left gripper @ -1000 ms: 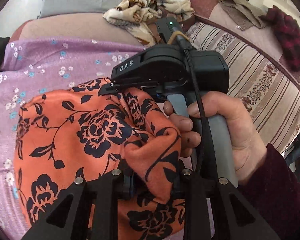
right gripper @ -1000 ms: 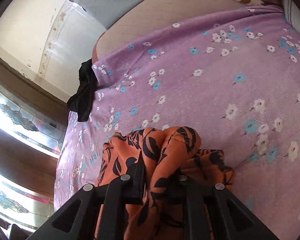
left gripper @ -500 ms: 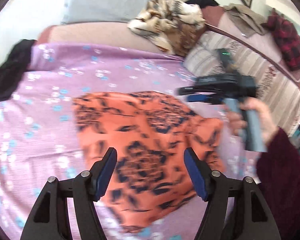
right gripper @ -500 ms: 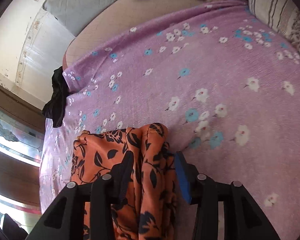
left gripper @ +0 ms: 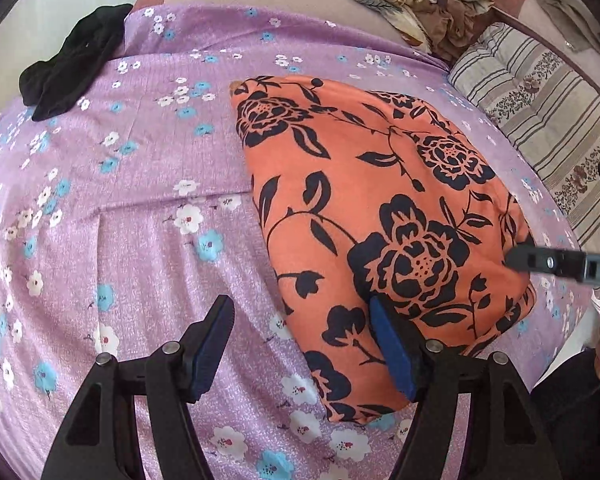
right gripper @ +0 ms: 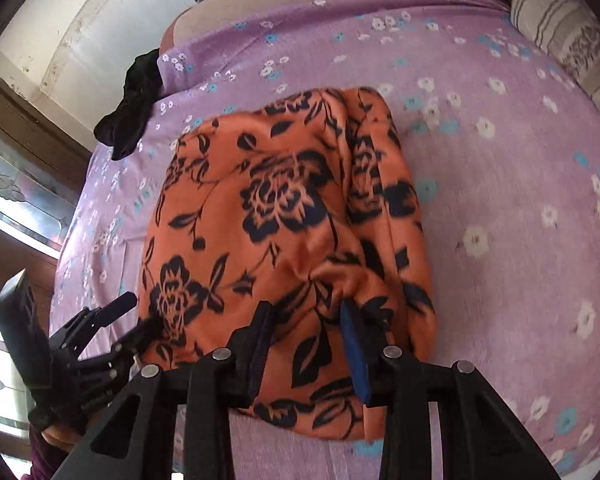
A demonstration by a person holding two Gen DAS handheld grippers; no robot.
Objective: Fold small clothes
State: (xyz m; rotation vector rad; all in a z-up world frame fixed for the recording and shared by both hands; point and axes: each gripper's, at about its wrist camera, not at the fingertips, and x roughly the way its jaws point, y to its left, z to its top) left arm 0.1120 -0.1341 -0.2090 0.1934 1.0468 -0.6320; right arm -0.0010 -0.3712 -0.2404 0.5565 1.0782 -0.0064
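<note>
From my left wrist view, the orange flowered garment (left gripper: 380, 216) lies folded and rather flat on the purple flowered sheet (left gripper: 140, 184), to the right of the middle. I judge that the step in hand is to set the next fold or to smooth this one. To do it well, I should take the cloth by its near edge, through all the layers together, and lay it over slowly so the edges meet and no wrinkle is trapped. My left gripper (left gripper: 300, 344) is released, its jaws wide apart. The right blue pad (left gripper: 384, 344) is over the near edge of the garment, the left pad over bare sheet; I cannot tell if they touch. Nothing is held. The tip of my right gripper (left gripper: 540, 262) reaches the garment's right edge. A black cloth (left gripper: 72, 64) lies far left, well apart.

From my right wrist view, the garment (right gripper: 268, 216) is just in front, slightly blurred, with a raised fold on its near right part. My right gripper (right gripper: 306, 340) has its jaws partly open, and this bunched fold stands between them. It seems the pads do not pinch it, so I consider this claw released also. My left gripper (right gripper: 112, 320) is near the garment's left edge.
</note>
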